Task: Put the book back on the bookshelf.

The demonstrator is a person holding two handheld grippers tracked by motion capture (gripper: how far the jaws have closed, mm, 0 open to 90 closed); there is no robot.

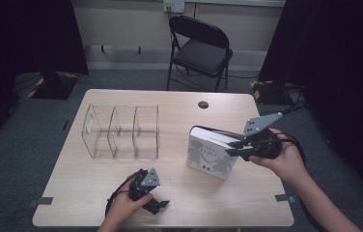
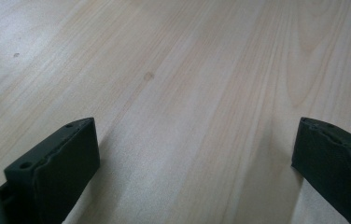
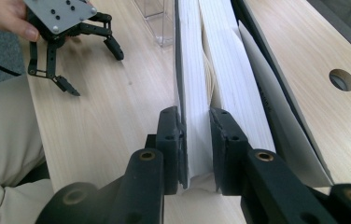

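A white-covered book with grey figures on its front stands on edge at the right of the table, its pages fanned apart. My right gripper is shut on its front cover and a sheaf of pages; in the right gripper view the jaws press both sides of that sheaf. My left gripper rests near the table's front edge, held by a hand, open with nothing in it. In the left gripper view its jaws stand wide apart over bare wood.
A clear three-compartment organizer stands at the left middle of the table. A round cable hole is near the far edge. A black folding chair stands beyond the table.
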